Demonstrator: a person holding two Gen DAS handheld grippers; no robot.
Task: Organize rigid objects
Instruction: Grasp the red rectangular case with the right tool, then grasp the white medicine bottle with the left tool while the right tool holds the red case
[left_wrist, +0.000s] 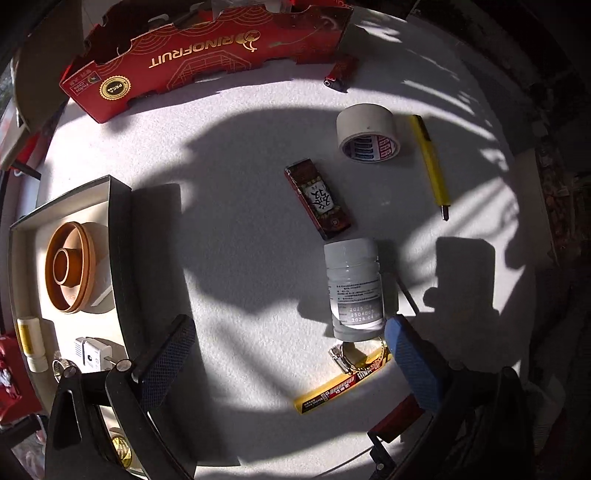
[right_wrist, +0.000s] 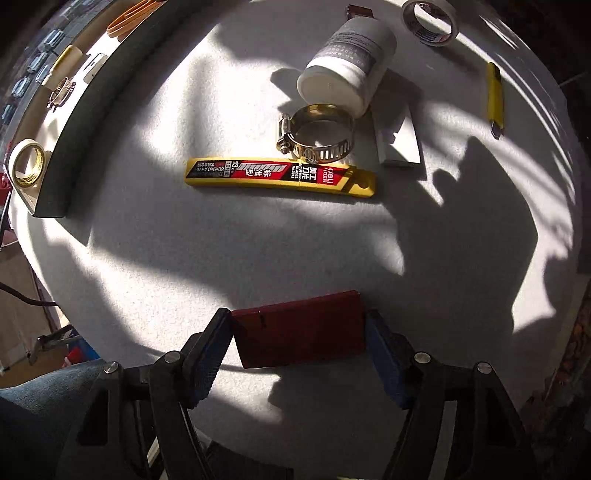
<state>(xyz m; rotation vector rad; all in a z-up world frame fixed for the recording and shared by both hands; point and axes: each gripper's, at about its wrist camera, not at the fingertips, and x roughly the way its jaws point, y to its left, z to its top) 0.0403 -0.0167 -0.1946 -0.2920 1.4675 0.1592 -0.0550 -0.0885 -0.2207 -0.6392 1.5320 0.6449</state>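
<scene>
Between the right gripper's (right_wrist: 299, 345) fingers sits a dark red box (right_wrist: 301, 336), both pads touching its ends (resting on the white table (right_wrist: 258, 251)). Left gripper (left_wrist: 291, 350) hangs spread, grasping nothing.

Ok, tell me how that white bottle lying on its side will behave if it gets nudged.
The white bottle lies on its round side, so it will probably roll. It touches the hose clamp, which may shift with it. Its smooth plastic wall looks rigid, perhaps slippery to pinch.
</scene>
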